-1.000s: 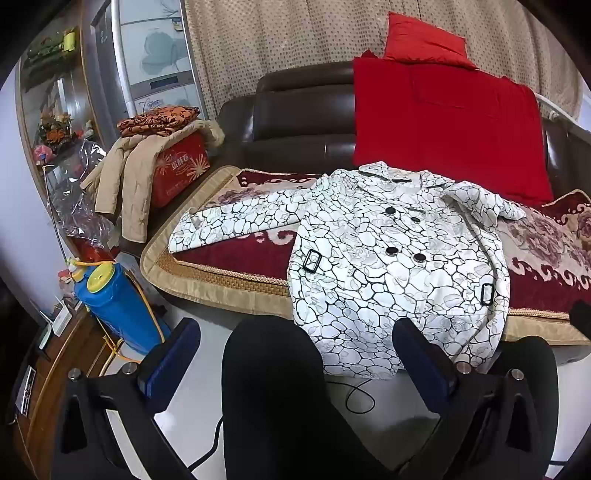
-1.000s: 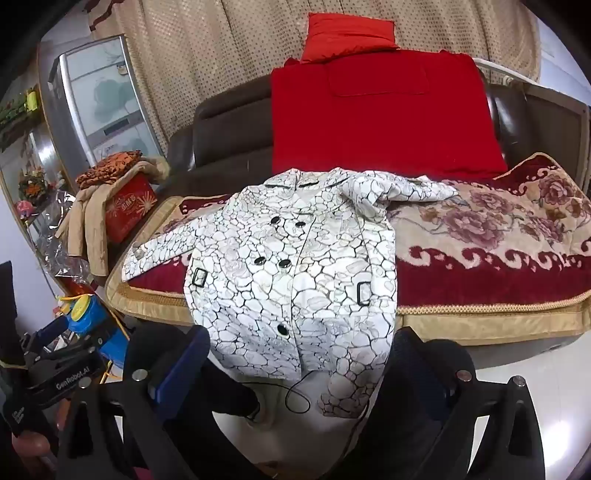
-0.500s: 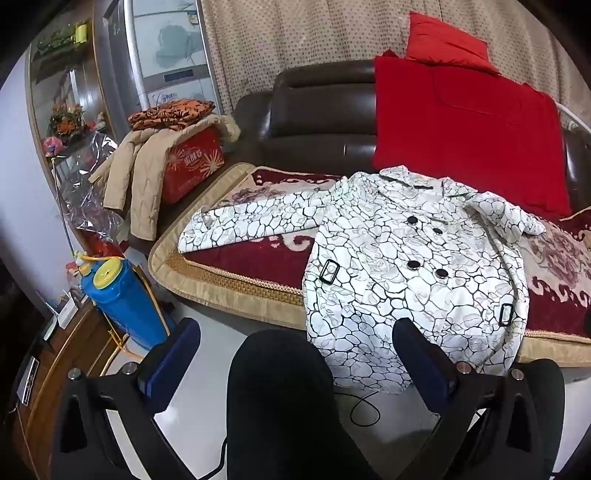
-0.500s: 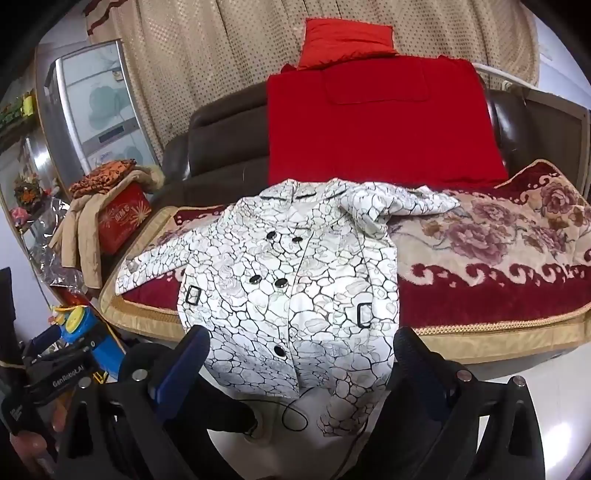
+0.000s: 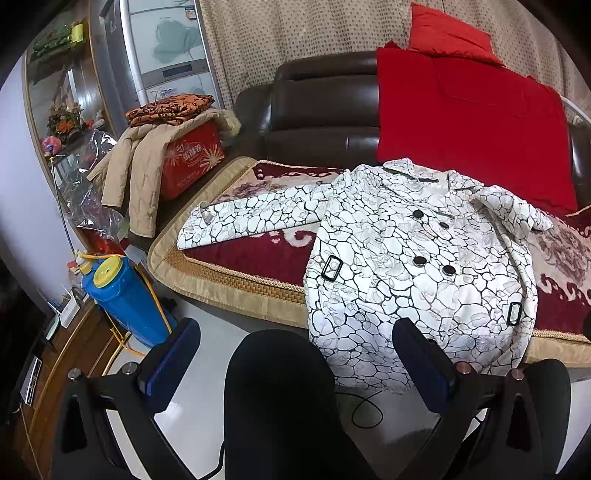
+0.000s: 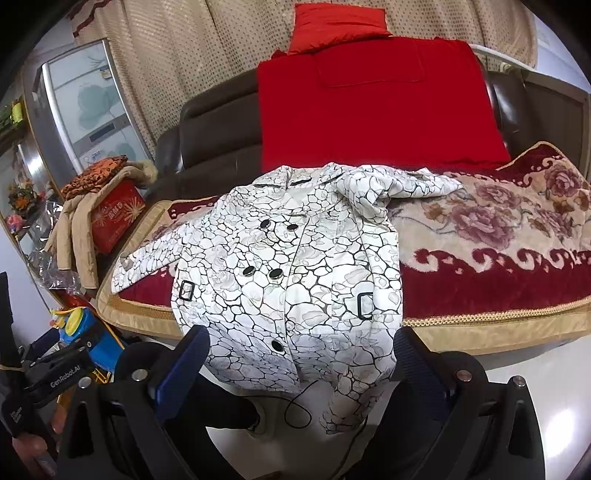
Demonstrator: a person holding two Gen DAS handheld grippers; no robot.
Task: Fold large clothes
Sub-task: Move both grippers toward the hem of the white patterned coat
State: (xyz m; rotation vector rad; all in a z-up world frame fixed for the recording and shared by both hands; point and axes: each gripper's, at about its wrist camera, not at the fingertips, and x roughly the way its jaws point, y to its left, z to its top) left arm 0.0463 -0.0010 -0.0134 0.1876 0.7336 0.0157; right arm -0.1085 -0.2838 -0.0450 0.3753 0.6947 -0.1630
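A white coat [image 5: 417, 258] with a black cracked-stone print lies front up on the sofa's red patterned seat cover [image 5: 255, 254]. Its hem hangs over the seat's front edge. One sleeve [image 5: 251, 218] stretches out flat to the left; the other sleeve [image 6: 402, 184] is bunched near the collar on the right. In the right wrist view the same coat [image 6: 291, 280] fills the middle. My left gripper [image 5: 295, 358] is open, held back from the hem above a dark-trousered knee [image 5: 277, 398]. My right gripper [image 6: 301, 365] is open just before the hanging hem, holding nothing.
A red blanket [image 5: 469, 122] and red pillow [image 5: 447, 33] lean on the brown sofa back. At left a beige jacket [image 5: 140, 177] drapes over a red box [image 5: 192, 158], with a blue canister [image 5: 122, 295] on the floor. A thin black cable [image 5: 365, 410] loops on the floor.
Both views have drifted slightly; the coat sits a little further right in the left wrist view. The coat itself has not moved and both grippers stay open.
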